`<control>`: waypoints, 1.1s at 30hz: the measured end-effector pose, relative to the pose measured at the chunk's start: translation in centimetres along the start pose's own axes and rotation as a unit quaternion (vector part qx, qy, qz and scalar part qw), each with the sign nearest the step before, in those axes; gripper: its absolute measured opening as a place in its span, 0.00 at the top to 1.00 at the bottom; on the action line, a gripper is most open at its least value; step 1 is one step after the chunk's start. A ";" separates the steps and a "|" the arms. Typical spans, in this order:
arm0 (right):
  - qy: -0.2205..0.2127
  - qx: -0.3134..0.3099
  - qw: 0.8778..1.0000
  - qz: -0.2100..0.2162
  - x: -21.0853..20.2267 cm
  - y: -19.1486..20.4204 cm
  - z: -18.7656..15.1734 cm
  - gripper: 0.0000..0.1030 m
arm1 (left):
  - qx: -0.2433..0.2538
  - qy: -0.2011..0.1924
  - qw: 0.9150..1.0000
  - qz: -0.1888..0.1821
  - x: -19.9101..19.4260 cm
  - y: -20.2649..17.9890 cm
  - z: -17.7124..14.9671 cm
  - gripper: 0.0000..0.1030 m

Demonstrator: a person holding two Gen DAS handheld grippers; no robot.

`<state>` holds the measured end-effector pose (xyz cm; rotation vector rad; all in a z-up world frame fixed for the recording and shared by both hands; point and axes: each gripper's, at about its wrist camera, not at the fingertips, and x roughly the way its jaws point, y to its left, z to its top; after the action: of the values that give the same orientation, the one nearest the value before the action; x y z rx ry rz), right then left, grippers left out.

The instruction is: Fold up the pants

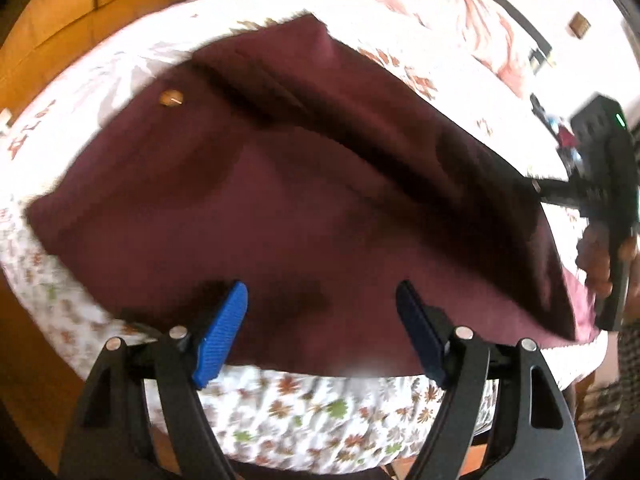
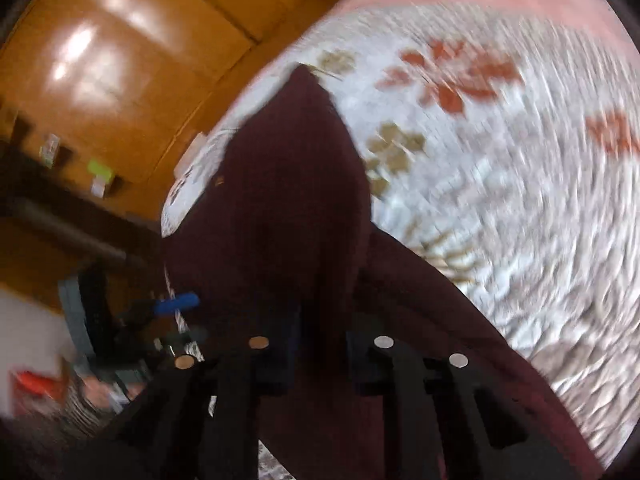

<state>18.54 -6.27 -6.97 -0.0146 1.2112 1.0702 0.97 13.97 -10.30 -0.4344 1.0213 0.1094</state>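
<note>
Maroon pants (image 1: pixel 304 200) spread over floral bedsheet (image 1: pixel 304 412), brass button (image 1: pixel 171 98) near far-left corner. Left gripper (image 1: pixel 322 316) low over near hem, blue fingers (image 1: pixel 222 332) wide apart, nothing between. Right gripper (image 2: pixel 320 354) pitched down at cloth's right edge, lifting a fold; jaws close together, clamped on pants, blurred. Orange wooden wardrobe (image 2: pixel 132 60) behind. No legible writing.

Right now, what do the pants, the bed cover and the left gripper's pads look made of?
Pants: maroon woven cloth, matte, soft creases, with a brass-looking button.
Bed cover: quilted printed fabric, probably cotton, puckered texture.
Left gripper pads: blue ribbed rubber or plastic; arms look like matte black plastic.
</note>
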 end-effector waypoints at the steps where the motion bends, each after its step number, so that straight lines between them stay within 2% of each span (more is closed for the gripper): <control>1: -0.011 -0.018 1.000 0.000 -0.5 1.2 -0.2 0.85 | -0.005 -0.007 1.000 0.002 -0.7 0.3 0.2 0.26; 4: -0.029 -0.103 0.994 -0.026 -1.0 5.3 -1.6 0.85 | -0.019 -0.030 0.999 -0.003 -3.0 0.7 1.4 0.26; 6: -0.016 -0.137 0.990 -0.037 -0.1 7.4 -3.1 0.85 | -0.030 -0.040 0.999 -0.019 -4.3 0.5 2.9 0.25; 9: 0.011 -0.177 0.981 -0.077 2.2 8.8 -6.4 0.85 | -0.040 -0.023 0.998 -0.036 -4.0 -1.8 5.9 0.17; 11: 0.024 -0.169 0.982 -0.078 3.7 8.4 -7.6 0.85 | -0.030 -0.007 0.999 -0.011 -3.2 -3.7 7.5 0.16; 13: 0.019 -0.141 0.988 -0.068 4.2 7.3 -8.2 0.85 | 0.005 0.025 0.998 0.053 -2.0 -5.6 9.4 0.12; 14: 0.013 -0.121 0.991 -0.059 4.4 6.7 -8.3 0.85 | 0.025 0.043 0.995 0.090 -0.9 -6.7 10.2 0.12; 16: 0.004 -0.096 0.994 -0.045 4.3 5.8 -8.3 0.84 | 0.060 0.068 0.987 0.134 1.4 -8.9 11.8 0.12; 18: -0.002 -0.081 0.996 -0.035 3.7 5.5 -8.6 0.84 | 0.073 0.095 0.977 0.178 3.5 -10.1 12.7 0.12; 22: -0.012 -0.066 0.997 -0.024 3.4 4.9 -8.7 0.83 | 0.066 0.110 0.967 0.222 5.4 -10.3 13.6 0.12; 23: -0.013 -0.064 0.998 -0.023 3.5 4.8 -8.6 0.83 | 0.060 0.112 0.962 0.243 5.8 -10.2 13.9 0.12; 28: -0.018 -0.071 0.997 -0.025 3.4 4.7 -8.7 0.83 | 0.037 0.136 0.951 0.275 7.7 -9.4 15.2 0.12; 29: -0.019 -0.070 0.997 -0.025 3.2 4.9 -8.7 0.83 | 0.034 0.141 0.951 0.272 8.0 -9.1 15.4 0.27; 30: -0.021 -0.068 0.997 -0.024 3.2 4.9 -8.7 0.83 | 0.019 0.149 0.958 0.244 8.1 -8.7 15.4 0.42; 31: -0.021 -0.064 0.997 -0.021 3.2 4.9 -8.6 0.83 | -0.001 0.160 0.963 0.215 8.3 -8.3 15.3 0.70; 32: -0.021 -0.062 0.998 -0.018 3.1 4.9 -8.8 0.83 | -0.025 0.169 0.967 0.189 8.2 -7.7 15.2 0.88; 33: -0.021 -0.059 0.998 -0.015 2.9 4.7 -8.9 0.83 | -0.027 0.169 0.968 0.185 8.1 -7.6 15.1 0.88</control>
<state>8.65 -6.49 -10.45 -0.1014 1.1049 1.1092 19.53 12.19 -8.10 -0.3126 1.4329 0.4085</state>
